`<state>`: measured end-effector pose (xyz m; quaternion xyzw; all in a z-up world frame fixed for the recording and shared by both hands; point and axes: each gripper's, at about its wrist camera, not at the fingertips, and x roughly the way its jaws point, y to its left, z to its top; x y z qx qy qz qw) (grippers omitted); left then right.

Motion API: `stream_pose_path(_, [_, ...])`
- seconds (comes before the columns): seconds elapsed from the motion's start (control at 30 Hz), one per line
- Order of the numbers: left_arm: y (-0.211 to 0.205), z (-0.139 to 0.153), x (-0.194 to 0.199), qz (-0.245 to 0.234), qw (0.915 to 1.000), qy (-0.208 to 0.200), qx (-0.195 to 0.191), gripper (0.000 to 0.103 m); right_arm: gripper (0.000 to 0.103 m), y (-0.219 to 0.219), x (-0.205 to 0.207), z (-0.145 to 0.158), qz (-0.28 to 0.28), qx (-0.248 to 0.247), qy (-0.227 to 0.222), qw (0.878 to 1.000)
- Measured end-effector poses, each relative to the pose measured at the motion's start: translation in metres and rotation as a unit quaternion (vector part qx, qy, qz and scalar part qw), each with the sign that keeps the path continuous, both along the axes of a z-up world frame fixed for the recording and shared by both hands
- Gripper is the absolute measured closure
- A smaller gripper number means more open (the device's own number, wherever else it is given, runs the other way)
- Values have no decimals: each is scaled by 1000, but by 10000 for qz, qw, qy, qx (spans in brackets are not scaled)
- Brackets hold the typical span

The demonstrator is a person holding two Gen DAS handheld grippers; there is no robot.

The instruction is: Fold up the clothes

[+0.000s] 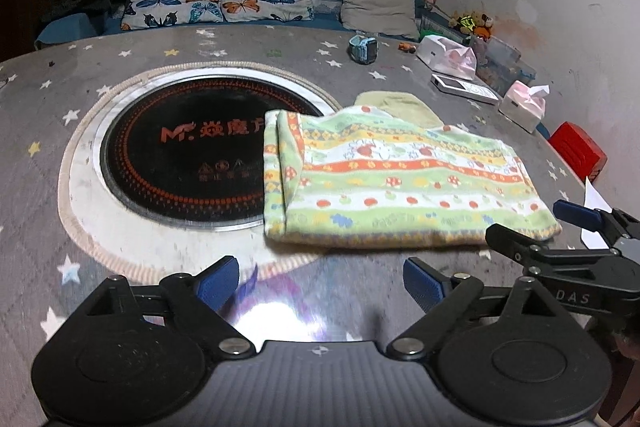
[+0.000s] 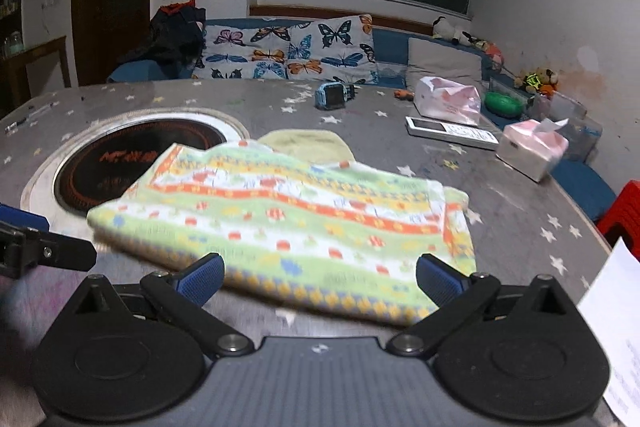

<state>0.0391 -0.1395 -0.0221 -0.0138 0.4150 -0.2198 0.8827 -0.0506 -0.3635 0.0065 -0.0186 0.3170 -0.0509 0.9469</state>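
Folded striped garment (image 1: 400,183) lies flat on the bench (image 1: 240,47), toward its near edge, overlapping the round inset cooktop (image 1: 188,155). Left gripper (image 1: 320,283) and right gripper (image 2: 320,277) hover at the near edge, jaws spread, holding nothing.

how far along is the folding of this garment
Done: the garment lies on the table as a compact folded rectangle, its left edge turned over. In hand: nothing; the left gripper and right gripper are both open. Left: maybe one more fold.
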Motion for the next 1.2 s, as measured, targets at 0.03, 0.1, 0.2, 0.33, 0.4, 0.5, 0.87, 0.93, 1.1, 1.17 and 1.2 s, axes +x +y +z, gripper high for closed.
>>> stream_pose_path(0.03, [0,-1,-3,-5,10000,7,2,11,0,1,-4,-1,-15,-20,9,10000])
stream_pose_path(0.1, [0,-3,-8,-12,10000,-20,35,10,0,2,-11,-2,-33,-17,11,10000])
stream_pose_path(0.2, [0,-5,-17,-43,9999,-77,78,8,0,6,-19,-5,-31,43,33,10000])
stream_pose_path(0.33, [2,-4,-28,-74,9998,-164,40,1,0,10,-28,-7,-25,91,46,9999])
stream_pose_path(0.4, [3,-2,-32,-85,9997,-222,10,0,0,12,-32,-7,-13,118,42,9999])
stream_pose_path(0.5, [4,1,-37,-112,9996,-242,-19,0,0,15,-38,-7,-9,118,24,9999])
stream_pose_path(0.87, [3,-1,-47,9,9994,-307,173,0,0,20,-53,-8,33,149,5,9999])
stream_pose_path(0.93, [2,-1,-49,6,9991,-358,222,0,0,20,-55,-9,27,168,-1,9999])
stream_pose_path(1.1, [0,-1,-52,-30,9986,-434,307,0,0,20,-57,-10,19,199,4,9998])
stream_pose_path(1.17, [-1,-1,-52,-52,9985,-452,319,0,0,20,-57,-11,18,207,7,9998])
stream_pose_path(1.2, [-1,-1,-53,-63,9984,-460,324,0,0,21,-57,-11,17,212,9,9998])
